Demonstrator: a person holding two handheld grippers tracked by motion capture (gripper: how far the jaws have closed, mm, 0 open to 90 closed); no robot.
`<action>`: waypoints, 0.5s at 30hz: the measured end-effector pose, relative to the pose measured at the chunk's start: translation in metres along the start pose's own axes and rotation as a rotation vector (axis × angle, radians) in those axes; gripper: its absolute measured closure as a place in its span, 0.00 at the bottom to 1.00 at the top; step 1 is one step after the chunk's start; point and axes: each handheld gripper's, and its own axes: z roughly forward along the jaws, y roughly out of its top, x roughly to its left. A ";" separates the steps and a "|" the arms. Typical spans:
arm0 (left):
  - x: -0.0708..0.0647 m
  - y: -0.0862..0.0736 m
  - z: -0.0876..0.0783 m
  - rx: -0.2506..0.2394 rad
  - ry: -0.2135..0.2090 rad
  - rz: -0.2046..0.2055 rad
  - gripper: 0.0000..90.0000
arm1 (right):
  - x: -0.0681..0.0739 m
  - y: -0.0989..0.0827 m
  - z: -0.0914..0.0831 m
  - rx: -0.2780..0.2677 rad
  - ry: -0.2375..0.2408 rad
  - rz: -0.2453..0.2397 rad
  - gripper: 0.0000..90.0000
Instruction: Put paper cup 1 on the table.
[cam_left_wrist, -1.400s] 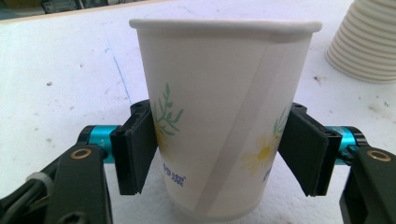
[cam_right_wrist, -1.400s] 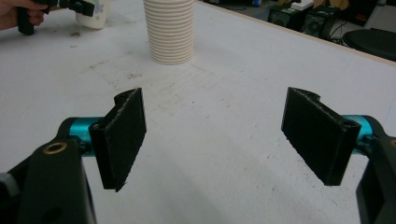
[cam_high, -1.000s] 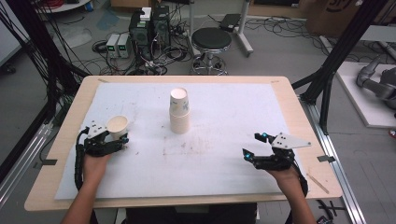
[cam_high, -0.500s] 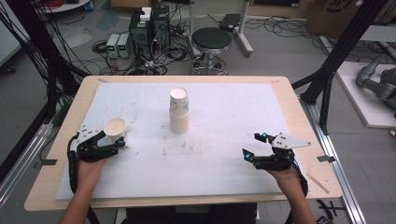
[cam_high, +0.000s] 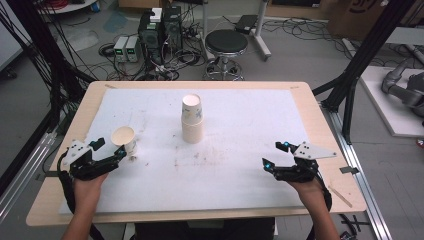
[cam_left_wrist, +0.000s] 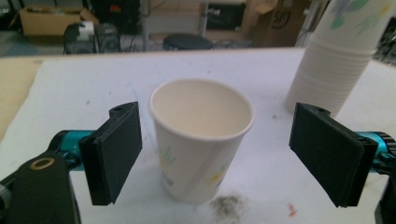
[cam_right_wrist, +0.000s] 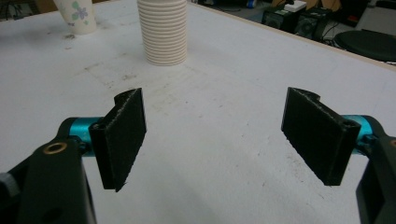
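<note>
The left gripper (cam_high: 111, 151), its jaws just opened wide, flanks a paper cup (cam_high: 124, 140) standing upright on the white mat (cam_high: 240, 150) at the near left. The right gripper (cam_high: 275, 155) rests open, near right.

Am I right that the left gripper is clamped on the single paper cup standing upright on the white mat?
Not clamped. The left gripper is open: in the left gripper view both pads stand clear of the paper cup, having just opened. The cup does stand upright on the white mat.
</note>
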 end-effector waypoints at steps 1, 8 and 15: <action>-0.002 0.001 0.000 -0.015 -0.013 0.006 0.19 | -0.001 0.000 -0.001 -0.001 -0.014 0.002 0.25; -0.027 0.010 0.003 -0.104 -0.147 0.032 0.19 | -0.004 -0.001 0.000 0.015 -0.050 -0.001 0.25; -0.036 0.008 0.005 -0.097 -0.202 0.039 0.19 | -0.007 -0.001 -0.001 0.018 -0.054 0.005 0.25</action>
